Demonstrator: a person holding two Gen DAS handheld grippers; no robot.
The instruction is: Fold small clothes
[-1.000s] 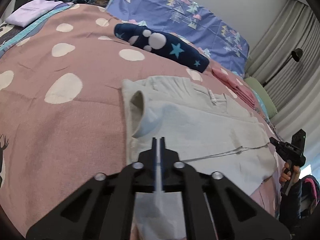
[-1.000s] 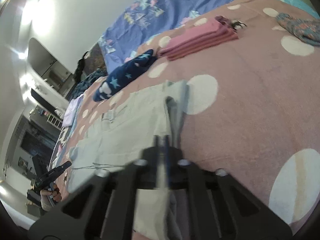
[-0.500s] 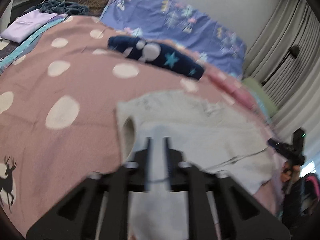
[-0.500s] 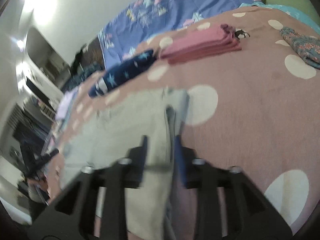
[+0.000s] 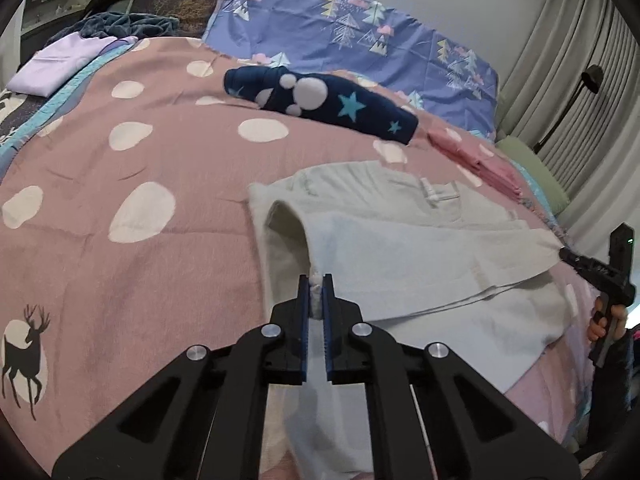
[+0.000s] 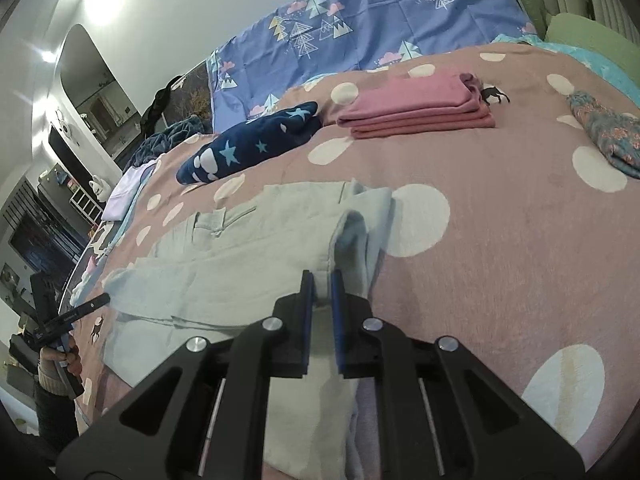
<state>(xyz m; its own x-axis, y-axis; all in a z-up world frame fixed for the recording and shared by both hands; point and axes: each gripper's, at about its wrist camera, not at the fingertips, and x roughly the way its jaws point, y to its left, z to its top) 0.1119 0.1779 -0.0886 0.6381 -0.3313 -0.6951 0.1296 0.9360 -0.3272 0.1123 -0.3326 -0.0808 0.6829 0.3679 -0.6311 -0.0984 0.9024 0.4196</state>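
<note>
Two grippers, each pinching an edge of the pale grey garment (image 5: 400, 264) on the bed.

My left gripper (image 5: 316, 296) has just been closing and now nips the folded hem near the leg opening; my right gripper (image 6: 320, 292) has likewise just been closing, with cloth caught between its blue pads. The garment lies partly folded on the pink spotted blanket (image 5: 120, 160), in front of a navy star-print piece (image 5: 320, 104) and a pink folded stack (image 6: 416, 108).

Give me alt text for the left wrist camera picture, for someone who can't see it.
The left tongs pinch the edge of pale grey shorts spread on a pink spotted blanket. Behind lie a navy star-print garment and pink clothes; the right tongs hold the shorts' far edge.
</note>
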